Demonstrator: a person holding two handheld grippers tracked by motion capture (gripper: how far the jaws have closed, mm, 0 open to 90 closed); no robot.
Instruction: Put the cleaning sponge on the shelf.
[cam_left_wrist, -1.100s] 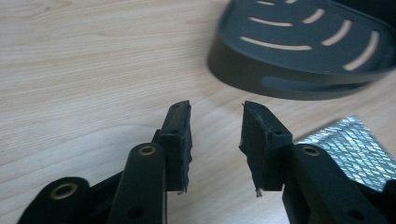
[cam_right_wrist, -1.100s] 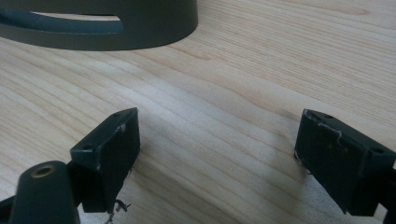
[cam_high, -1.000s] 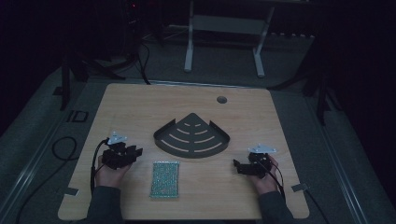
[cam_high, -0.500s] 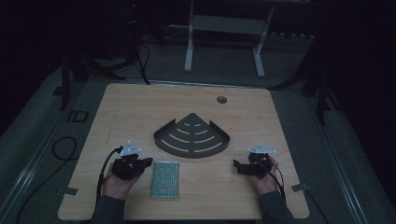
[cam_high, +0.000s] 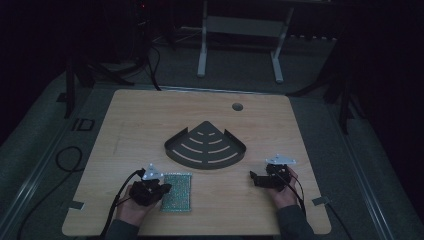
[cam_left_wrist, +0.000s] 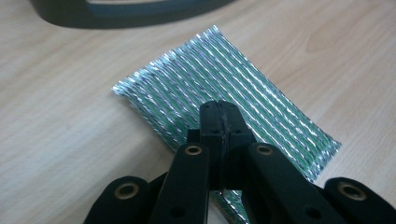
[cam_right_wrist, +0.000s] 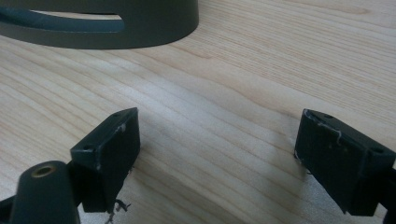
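Note:
A shiny green and silver scouring pad (cam_high: 178, 193) (cam_left_wrist: 219, 74) lies flat on the wooden table (cam_high: 145, 120), near its front edge. My left gripper (cam_high: 163, 189) (cam_left_wrist: 218, 111) hangs low over the pad's near-left part with its jaws pressed together, and nothing shows between them. Part of the pad runs under the jaws. My right gripper (cam_high: 254, 179) (cam_right_wrist: 215, 149) rests on bare wood at the front right, jaws wide apart and empty. A dark quarter-round slotted shelf tray (cam_high: 205, 148) (cam_left_wrist: 130, 10) (cam_right_wrist: 116, 23) sits at the table's middle, beyond both grippers.
A round cable hole (cam_high: 237, 106) is in the table's far right part. A white stand (cam_high: 239, 30) is on the floor behind the table, and cables (cam_high: 65, 160) lie on the floor at the left. The room around is dark.
My left gripper has moved right and toward the front edge, from bare wood to above the pad's left side. The right gripper has stayed put.

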